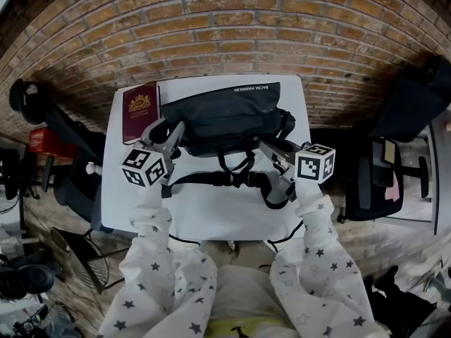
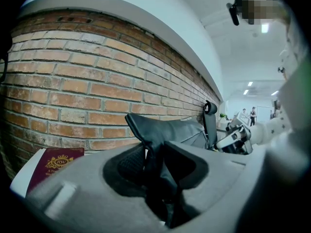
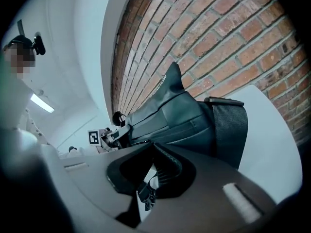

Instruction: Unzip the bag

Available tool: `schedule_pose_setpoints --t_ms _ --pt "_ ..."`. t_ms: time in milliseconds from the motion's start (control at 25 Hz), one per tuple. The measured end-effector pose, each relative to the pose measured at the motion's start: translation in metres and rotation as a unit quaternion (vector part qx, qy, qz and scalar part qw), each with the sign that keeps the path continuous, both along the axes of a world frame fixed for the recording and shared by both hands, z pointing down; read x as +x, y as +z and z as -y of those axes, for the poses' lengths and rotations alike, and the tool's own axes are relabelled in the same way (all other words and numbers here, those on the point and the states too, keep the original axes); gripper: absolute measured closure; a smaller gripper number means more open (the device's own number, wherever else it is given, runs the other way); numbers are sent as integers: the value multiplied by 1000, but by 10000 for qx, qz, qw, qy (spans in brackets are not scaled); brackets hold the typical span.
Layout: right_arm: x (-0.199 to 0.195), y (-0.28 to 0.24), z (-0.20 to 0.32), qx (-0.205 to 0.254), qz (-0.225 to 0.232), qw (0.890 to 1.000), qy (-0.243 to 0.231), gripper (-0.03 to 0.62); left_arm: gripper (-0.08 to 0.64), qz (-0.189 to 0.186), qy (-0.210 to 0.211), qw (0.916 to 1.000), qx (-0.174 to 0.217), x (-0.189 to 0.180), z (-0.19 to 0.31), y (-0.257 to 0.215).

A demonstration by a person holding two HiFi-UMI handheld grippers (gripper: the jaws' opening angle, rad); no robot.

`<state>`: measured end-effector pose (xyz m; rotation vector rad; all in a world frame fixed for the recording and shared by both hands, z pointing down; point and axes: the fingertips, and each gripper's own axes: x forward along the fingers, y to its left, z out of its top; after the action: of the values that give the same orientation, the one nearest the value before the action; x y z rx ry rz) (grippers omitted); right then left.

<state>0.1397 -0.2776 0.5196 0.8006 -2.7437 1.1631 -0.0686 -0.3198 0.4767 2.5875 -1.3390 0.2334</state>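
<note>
A white, smooth-topped desk (image 1: 211,213) is standing against a red brick wall (image 1: 232,27) with pale mortar lines. A dark office chair (image 1: 384,178) is sitting to the right of it. In the gripper views a white ceiling with strip lights is stretching away beyond the wall.

The bag (image 1: 225,115), a black pouch of smooth matte fabric, is lying along the far edge of the desk, close to the wall. Its woven webbing strap (image 1: 211,179) is trailing in a loop toward the near side. Just left of the bag, a flat maroon booklet (image 1: 139,110) with a gold crest on its cover is lying at the far left corner.

The left hand-held gripper (image 2: 154,157) is pinching a raised fold of the bag's fabric at the bag's left end, its jaws standing partly apart with the fold pressed between the pads. The right hand-held gripper (image 3: 149,178) is reaching to the bag's near right side. Its jaws are drawn almost together on a small black piece that looks like the zipper pull (image 3: 146,194). White sleeves (image 1: 151,259) dotted with dark stars are covering both arms.
</note>
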Motion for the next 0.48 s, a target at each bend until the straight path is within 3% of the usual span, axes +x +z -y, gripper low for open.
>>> schedule_pose_setpoints --t_ms 160,480 --pt "17 -1 3 -140 238 9993 257 578 442 -18 -5 10000 -11 0 0 2" --pt "43 0 6 -109 143 9985 522 578 442 -46 -47 10000 6 -3 -1 2"
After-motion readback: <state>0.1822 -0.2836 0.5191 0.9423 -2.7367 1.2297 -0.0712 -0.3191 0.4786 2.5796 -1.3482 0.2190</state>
